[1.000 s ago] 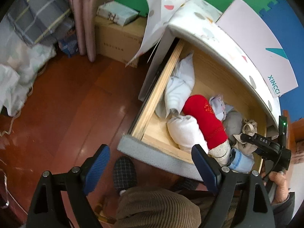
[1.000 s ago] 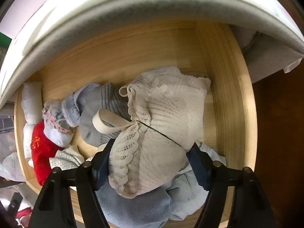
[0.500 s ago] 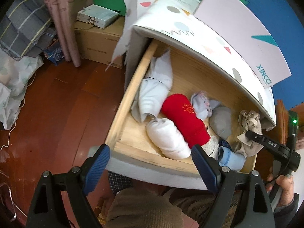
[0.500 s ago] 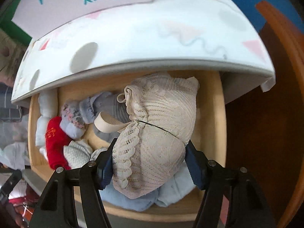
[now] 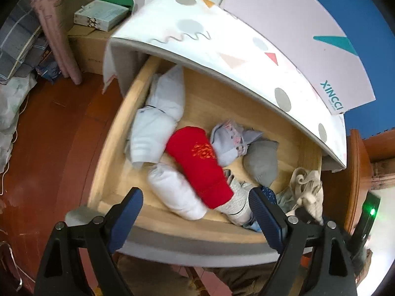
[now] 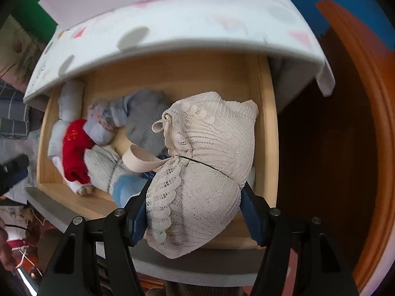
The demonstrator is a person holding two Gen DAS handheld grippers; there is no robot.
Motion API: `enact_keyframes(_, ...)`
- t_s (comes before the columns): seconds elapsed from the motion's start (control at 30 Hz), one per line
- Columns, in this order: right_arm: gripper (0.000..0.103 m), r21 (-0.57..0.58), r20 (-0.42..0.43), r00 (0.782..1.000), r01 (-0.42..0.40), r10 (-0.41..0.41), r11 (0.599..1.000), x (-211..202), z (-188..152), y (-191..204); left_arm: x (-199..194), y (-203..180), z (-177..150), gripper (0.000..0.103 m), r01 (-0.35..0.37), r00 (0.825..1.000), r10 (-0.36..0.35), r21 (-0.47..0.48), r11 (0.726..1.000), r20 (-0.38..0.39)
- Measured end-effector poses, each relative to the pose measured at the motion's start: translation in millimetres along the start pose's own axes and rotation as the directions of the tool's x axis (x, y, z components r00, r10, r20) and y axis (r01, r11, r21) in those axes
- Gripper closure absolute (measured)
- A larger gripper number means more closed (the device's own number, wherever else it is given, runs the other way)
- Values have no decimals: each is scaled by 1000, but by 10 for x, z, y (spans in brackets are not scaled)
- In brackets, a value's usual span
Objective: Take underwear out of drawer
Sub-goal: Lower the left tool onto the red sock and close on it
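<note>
The wooden drawer (image 5: 118, 128) stands pulled out and holds several rolled garments. Among them are a red roll (image 5: 200, 157), a white roll (image 5: 175, 192) and a grey bundle (image 5: 261, 160). My right gripper (image 6: 195, 190) is shut on a beige lace bra (image 6: 209, 153), which hangs above the drawer's right end (image 6: 267, 123) with its strap looping out to the left. The same bra (image 5: 306, 185) shows at the right in the left wrist view. My left gripper (image 5: 195, 194) is open with nothing in it, above the drawer's front edge.
A cabinet top with a patterned mat (image 5: 222, 49) overhangs the drawer, with a pale pink board (image 5: 296, 37) on it. A cardboard box (image 5: 84, 42) and curtains stand to the left on the red-brown floor (image 5: 49, 148). Dark wooden furniture (image 6: 345, 123) flanks the drawer's right.
The right gripper has risen with the bra, lifting it clear of the other garments. The left gripper has moved from over the floor to above the drawer's front edge.
</note>
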State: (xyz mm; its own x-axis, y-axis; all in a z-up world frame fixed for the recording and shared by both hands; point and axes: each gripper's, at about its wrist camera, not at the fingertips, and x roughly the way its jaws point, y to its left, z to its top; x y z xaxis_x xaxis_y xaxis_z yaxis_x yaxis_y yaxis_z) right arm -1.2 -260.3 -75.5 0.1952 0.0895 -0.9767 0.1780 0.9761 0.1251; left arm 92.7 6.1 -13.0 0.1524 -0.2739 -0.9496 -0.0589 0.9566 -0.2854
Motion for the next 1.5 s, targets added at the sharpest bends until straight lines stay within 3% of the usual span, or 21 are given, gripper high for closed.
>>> enact_keyframes(0.27,41,48,10,1000,-23,23,999,36,-54,-190,350,-101,183,17,3,994,-9,-57,998,-107)
enact_keyframes(0.33,41,49,14,1000,-26,25,998,-1,-59,-235,435,-124,213,27,3,992,-10,-59,998,-123)
enact_keyframes(0.4,41,43,22,999,-25,24,999,11,-66,-201,529,-131,246,50,-9,989,-2,-71,997,-149)
enact_keyframes(0.43,41,40,23,999,-24,24,999,2,-67,-201,585,-131,266,53,-1,986,-12,-77,997,-166)
enact_keyframes(0.6,41,50,23,999,-36,35,998,0,-65,-224,748,-115,303,54,3,978,-19,-73,997,-209)
enact_keyframes(0.77,40,64,19,998,-55,54,996,1,-63,-269,898,-46,353,54,-42,976,23,-80,996,-217)
enact_keyframes(1.17,40,72,13,998,-63,62,995,-2,-56,-293,1263,-204,235,54,-119,967,132,71,990,-216)
enact_keyframes(1.3,40,71,13,998,-63,62,995,5,-54,-288,1255,-159,222,66,-87,973,101,77,993,-209)
enact_keyframes(1.5,40,63,14,999,-51,50,997,7,-52,-258,1103,-168,139,70,-76,981,100,146,986,-167)
